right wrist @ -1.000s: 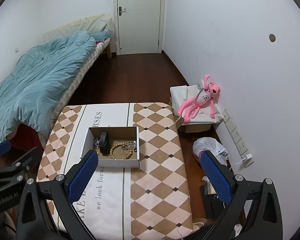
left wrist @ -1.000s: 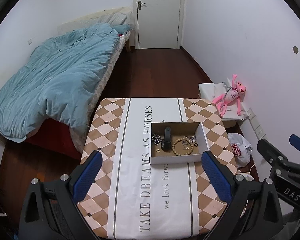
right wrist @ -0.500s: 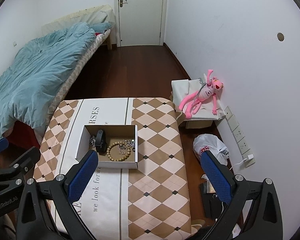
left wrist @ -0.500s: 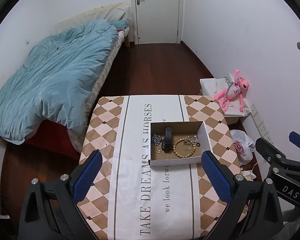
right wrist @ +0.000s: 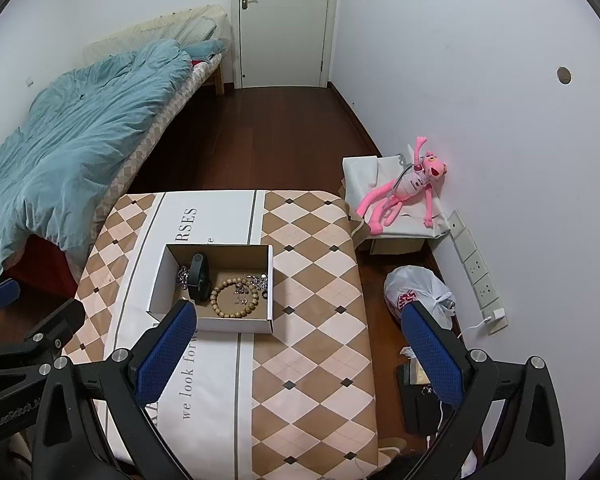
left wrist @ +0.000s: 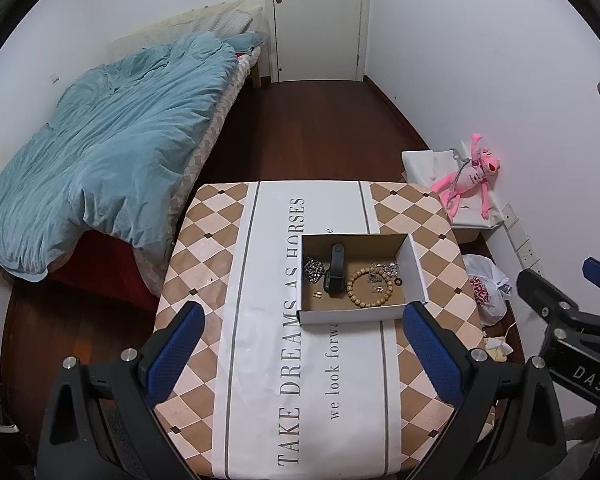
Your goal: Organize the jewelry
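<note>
- Left hand-held gripper [left wrist: 302, 354]: jaws spread wide, empty, held above the worktop [left wrist: 260, 360].
- Right hand-held gripper [right wrist: 296, 354]: likewise agape, holding nothing.
- Cardboard box [left wrist: 360, 315]: ahead of both; gathers the jewelry in one place: bead bracelet [left wrist: 369, 289], dark wristband [left wrist: 335, 270], chain [left wrist: 313, 269], small pieces.

Square table [left wrist: 228, 280] under a brown-and-cream diamond-patterned cloth with a white lettered centre strip. Resting on that strip, right of centre: one open shallow cardboard box [left wrist: 360, 315].
</note>
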`<state>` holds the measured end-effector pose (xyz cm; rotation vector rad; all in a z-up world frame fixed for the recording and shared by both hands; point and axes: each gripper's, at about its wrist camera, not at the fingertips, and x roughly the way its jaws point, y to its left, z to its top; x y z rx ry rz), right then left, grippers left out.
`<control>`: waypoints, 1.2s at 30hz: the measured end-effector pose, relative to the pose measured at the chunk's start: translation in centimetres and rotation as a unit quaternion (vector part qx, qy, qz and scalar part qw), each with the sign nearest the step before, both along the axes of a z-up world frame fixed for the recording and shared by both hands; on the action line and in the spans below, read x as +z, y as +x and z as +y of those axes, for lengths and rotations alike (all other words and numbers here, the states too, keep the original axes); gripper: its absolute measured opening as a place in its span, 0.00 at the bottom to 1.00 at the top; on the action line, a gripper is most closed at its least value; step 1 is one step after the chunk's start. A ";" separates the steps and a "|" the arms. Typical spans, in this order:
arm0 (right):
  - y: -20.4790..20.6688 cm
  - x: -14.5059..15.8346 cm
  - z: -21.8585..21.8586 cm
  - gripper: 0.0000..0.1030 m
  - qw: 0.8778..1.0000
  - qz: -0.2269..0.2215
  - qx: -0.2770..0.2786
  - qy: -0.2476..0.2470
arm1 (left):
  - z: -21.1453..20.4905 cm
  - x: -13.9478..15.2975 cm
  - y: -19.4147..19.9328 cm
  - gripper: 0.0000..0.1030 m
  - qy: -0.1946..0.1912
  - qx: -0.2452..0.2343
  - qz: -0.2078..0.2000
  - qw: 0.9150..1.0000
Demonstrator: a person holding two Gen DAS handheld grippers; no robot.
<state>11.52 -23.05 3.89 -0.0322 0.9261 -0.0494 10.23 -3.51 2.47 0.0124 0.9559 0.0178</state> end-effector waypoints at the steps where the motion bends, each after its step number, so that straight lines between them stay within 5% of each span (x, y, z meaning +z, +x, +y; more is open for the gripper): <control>1: 0.0 0.0 0.0 1.00 1.000 0.000 0.000 0.000 | 0.1 -0.1 0.0 0.98 0.000 0.001 0.001 1.000; 36: -0.4 -0.5 0.1 1.00 1.000 0.009 0.007 0.002 | 0.3 0.4 -0.2 0.98 0.006 0.002 -0.006 1.000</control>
